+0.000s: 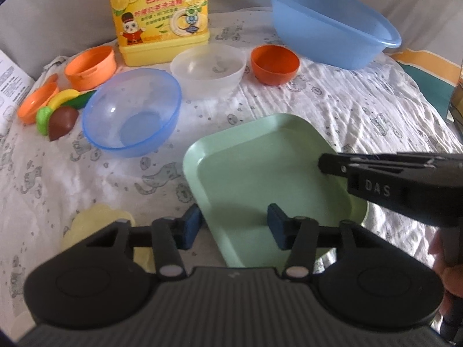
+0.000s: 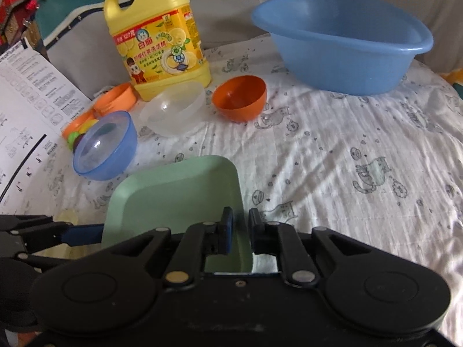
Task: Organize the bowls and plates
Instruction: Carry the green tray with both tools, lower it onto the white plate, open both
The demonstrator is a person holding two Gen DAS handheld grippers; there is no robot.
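A pale green square plate [image 1: 254,173] [image 2: 173,199] sits tilted over the patterned cloth in front of both grippers. My right gripper [image 2: 240,225] is shut on the plate's right rim; it shows in the left wrist view [image 1: 327,164] reaching in from the right. My left gripper [image 1: 234,225] is open, its jaws straddling the plate's near left edge. Beyond lie a clear blue bowl [image 1: 131,112] [image 2: 105,144], a clear white bowl [image 1: 208,69] [image 2: 173,110] and an orange bowl [image 1: 275,63] [image 2: 240,97].
A large blue basin [image 1: 332,20] [image 2: 341,40] stands at the back right. A yellow detergent jug [image 1: 159,14] [image 2: 157,37] stands at the back. Orange lids [image 1: 89,66] and toy fruit [image 1: 60,110] lie at the left. A pale yellow item [image 1: 98,225] lies under my left gripper.
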